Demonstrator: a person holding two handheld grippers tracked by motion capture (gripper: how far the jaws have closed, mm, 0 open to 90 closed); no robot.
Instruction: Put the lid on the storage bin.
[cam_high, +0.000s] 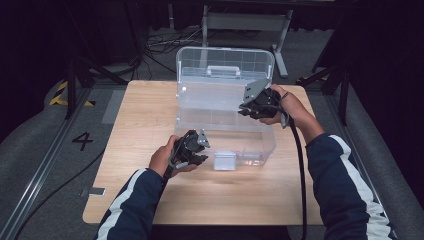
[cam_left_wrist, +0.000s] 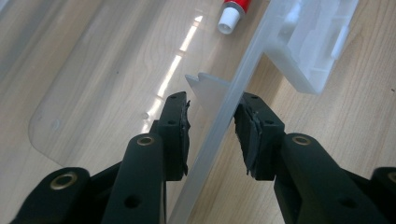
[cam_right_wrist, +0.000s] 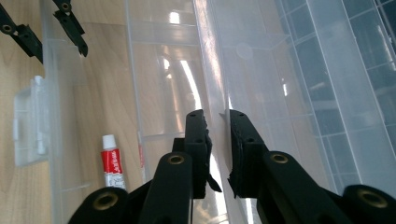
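Observation:
A clear plastic box (cam_high: 270, 142) stands on the wooden table (cam_high: 145, 115) with its lid (cam_high: 225, 59) raised at the back. A red and white tube (cam_left_wrist: 232, 11) (cam_right_wrist: 111, 161) lies on the box floor. My left gripper (cam_high: 200, 145) (cam_left_wrist: 212, 116) straddles the box's front wall (cam_left_wrist: 250, 65) near its left end, one jaw inside and one outside, with thin gaps at both pads. My right gripper (cam_high: 247, 110) (cam_right_wrist: 218, 114) sits at the box's rear wall (cam_right_wrist: 208, 56) beside the ribbed lid (cam_right_wrist: 327, 70), its jaws closed narrowly on that thin rim.
A white latch (cam_high: 225, 161) (cam_left_wrist: 308, 42) (cam_right_wrist: 28, 123) hangs on the outside of the front wall, just right of my left gripper. The left gripper (cam_right_wrist: 60, 49) appears far off in the right gripper view. Bare tabletop lies in front of and left of the box.

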